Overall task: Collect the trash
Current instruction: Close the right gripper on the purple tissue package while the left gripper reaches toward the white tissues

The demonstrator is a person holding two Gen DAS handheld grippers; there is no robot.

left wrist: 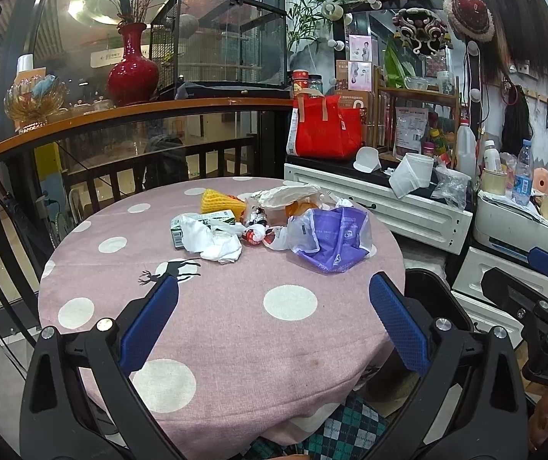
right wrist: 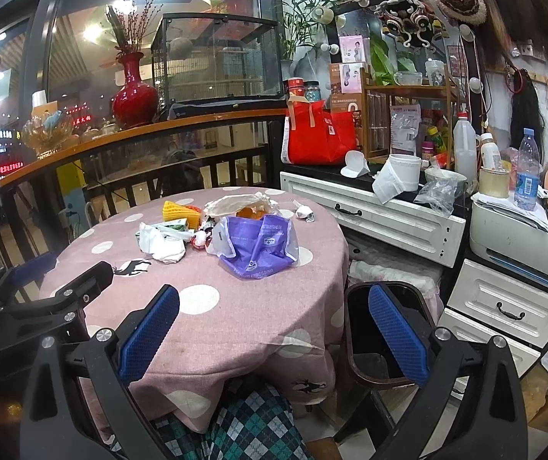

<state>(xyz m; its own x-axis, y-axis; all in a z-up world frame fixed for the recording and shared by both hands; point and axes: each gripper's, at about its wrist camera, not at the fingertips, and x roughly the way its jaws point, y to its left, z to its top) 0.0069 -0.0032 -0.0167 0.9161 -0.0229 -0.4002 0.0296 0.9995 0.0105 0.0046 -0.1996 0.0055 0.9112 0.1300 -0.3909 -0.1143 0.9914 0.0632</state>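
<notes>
Two empty grippers, left gripper (left wrist: 274, 314) and right gripper (right wrist: 274, 326), hang jaws spread wide at my table's near edge; dark bin (right wrist: 381, 329) waits beside its right edge, trash pile (left wrist: 270, 226) heaped toward the far edge, presumably staged for grabbing

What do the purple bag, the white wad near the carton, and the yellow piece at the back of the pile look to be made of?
Purple bag: thin plastic film, glossy, with printed text and a clear crinkled edge. White wad: probably tissue or soft paper, matte and crumpled; thin plastic cannot be ruled out. Yellow piece: likely foam netting, judging by its ribbed mesh surface.
</notes>
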